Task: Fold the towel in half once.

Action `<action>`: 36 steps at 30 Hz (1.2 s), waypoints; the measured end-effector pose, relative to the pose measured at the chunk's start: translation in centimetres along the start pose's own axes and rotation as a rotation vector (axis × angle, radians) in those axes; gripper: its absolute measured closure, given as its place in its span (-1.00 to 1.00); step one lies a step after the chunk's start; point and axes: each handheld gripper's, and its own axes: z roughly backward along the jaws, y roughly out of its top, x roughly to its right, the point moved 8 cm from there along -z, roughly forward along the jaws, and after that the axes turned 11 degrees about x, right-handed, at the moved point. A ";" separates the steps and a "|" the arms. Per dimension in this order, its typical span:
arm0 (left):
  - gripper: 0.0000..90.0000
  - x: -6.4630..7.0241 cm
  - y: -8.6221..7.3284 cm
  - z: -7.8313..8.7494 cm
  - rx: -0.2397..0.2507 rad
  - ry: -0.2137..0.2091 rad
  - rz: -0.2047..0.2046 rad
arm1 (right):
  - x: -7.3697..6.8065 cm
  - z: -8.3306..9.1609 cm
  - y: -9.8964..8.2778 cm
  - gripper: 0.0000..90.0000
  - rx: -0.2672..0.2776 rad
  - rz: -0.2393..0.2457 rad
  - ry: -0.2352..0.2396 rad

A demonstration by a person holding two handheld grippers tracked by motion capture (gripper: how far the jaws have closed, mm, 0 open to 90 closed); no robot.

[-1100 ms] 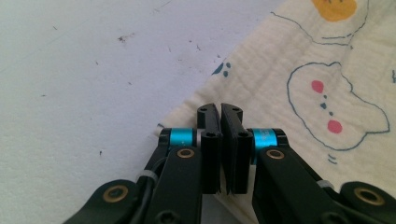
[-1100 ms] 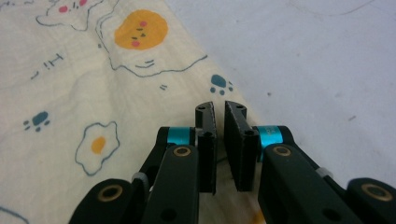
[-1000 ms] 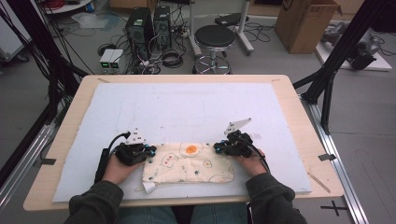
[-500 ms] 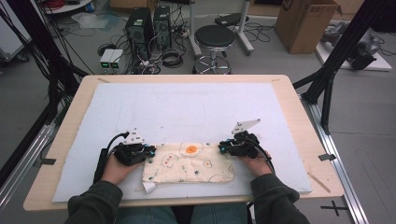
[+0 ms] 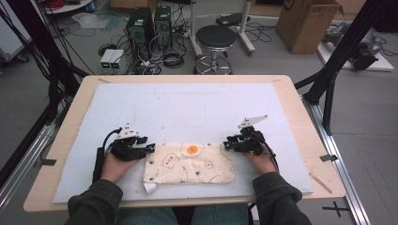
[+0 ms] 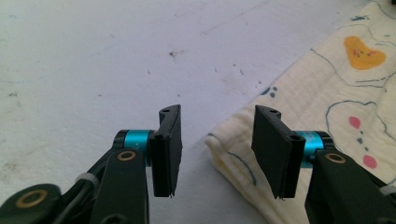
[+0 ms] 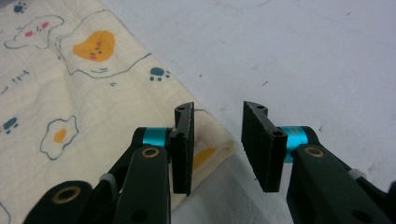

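high view: a folded cream cloth [image 5: 190, 163] with small printed cartoons is laid flat on the pale blue mat [image 5: 187, 112] near the person's edge of the wooden table [image 5: 300, 112]. an orange blob print is seen at the middle of its far edge, and a small white tag sticks out at its near left corner. the left gripper [image 5: 149, 147] is held at the cloth's far left corner, the right gripper [image 5: 227, 144] at its far right corner — one at each end of the far edge, both low over the mat.

left gripper view: the jaws have just been opening and are now parted, nothing pinched. the cloth's rounded folded corner [image 6: 233, 149] lies on the mat in and just beyond the gap, nearer the right-hand pad [image 6: 273, 149]; the pads are not pressed on it. bare mat is seen behind the other pad.

right gripper view: the jaws have just been opening too — released, with a clear gap. the cloth's corner [image 7: 210, 149] lies beside and under the left-hand pad [image 7: 183, 154], its folded edge running away to the upper left. whether that pad grazes the fabric cannot be told. bare mat is seen under the other pad.
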 end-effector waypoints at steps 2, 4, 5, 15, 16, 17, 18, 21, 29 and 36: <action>0.24 0.0 -0.3 -0.3 -0.015 -0.008 0.028 | 0.0 -0.3 -0.1 0.45 -0.011 -0.001 0.010; 0.38 -0.1 -0.6 -0.5 -0.042 -0.022 0.029 | -0.1 -0.4 -0.3 0.55 -0.027 0.004 0.012; 0.42 -0.1 -0.6 -0.5 -0.042 -0.024 0.033 | -0.1 -0.5 -0.3 0.59 -0.030 0.009 0.019; 0.89 0.0 -0.3 -0.6 -0.052 -0.032 0.002 | -0.1 -0.6 -0.3 0.84 -0.044 -0.001 0.036; 0.89 -0.1 -0.3 -0.7 -0.051 -0.026 -0.001 | -0.1 -0.6 -0.2 0.84 -0.052 0.000 0.033; 0.89 -0.2 -0.2 -0.6 -0.053 -0.025 -0.004 | -0.1 -0.7 -0.1 0.84 -0.057 0.008 0.031; 0.89 -0.2 -0.2 -0.7 -0.049 -0.022 -0.004 | 0.0 -0.7 0.1 0.84 -0.056 0.016 0.027; 0.90 -0.4 0.1 -0.7 -0.042 -0.011 -0.008 | 0.1 -0.9 0.3 0.85 -0.064 0.025 0.023; 0.90 -2.0 0.8 -1.3 0.005 0.039 0.035 | 1.2 -1.5 1.8 0.84 -0.028 0.015 -0.003; 0.89 -3.5 2.3 -2.2 -0.003 0.049 0.045 | 2.6 -2.9 2.9 0.84 -0.010 -0.003 -0.031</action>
